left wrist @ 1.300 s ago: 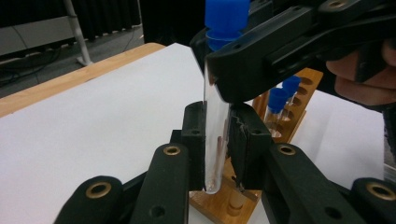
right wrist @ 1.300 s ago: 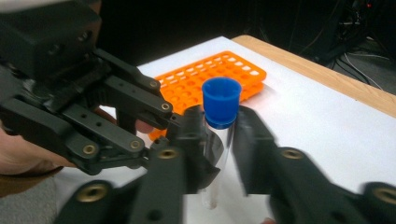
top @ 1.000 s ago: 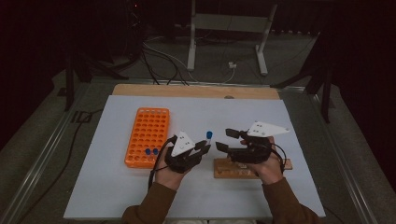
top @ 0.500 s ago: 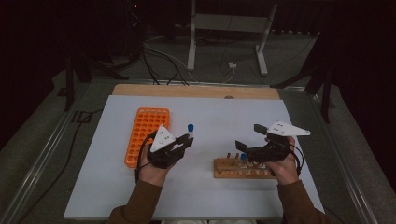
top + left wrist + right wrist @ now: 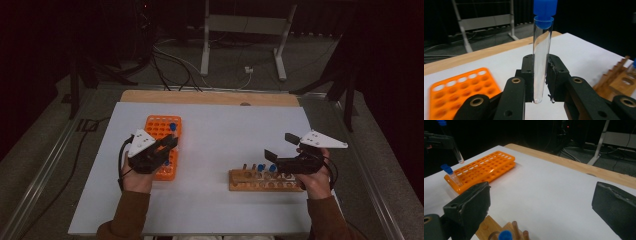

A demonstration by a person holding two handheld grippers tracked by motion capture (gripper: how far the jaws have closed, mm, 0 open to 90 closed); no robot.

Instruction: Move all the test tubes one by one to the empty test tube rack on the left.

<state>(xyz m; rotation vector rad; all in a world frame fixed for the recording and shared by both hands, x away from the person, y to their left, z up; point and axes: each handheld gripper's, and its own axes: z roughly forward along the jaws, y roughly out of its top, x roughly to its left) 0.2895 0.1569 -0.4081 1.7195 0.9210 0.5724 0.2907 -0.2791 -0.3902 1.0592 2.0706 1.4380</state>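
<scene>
**Left gripper holds a tube over the orange rack; right gripper stands wide by the wooden rack**

I see a white table (image 5: 225, 200) from above, with my two hands coming in from the bottom edge. My left gripper (image 5: 172, 142) sits over the orange rack (image 5: 159, 125) on the left side of the table. Its jaws are clamped on a clear tube (image 5: 541, 62) with a blue cap (image 5: 545, 10). In the left gripper view the tube stands nearly upright between the two black pads, its rounded bottom level with their lower edge and its cap well above them.

My right gripper (image 5: 280, 146) is on the right side, just above the wooden rack (image 5: 250, 181), well apart from the left one. Its jaws have just been opening and now stand wide, with nothing between them. Blue-capped tubes stand in the wooden rack below it.

In the right gripper view another blue-capped tube (image 5: 451, 173) stands tilted at the near end of the orange rack.
</scene>
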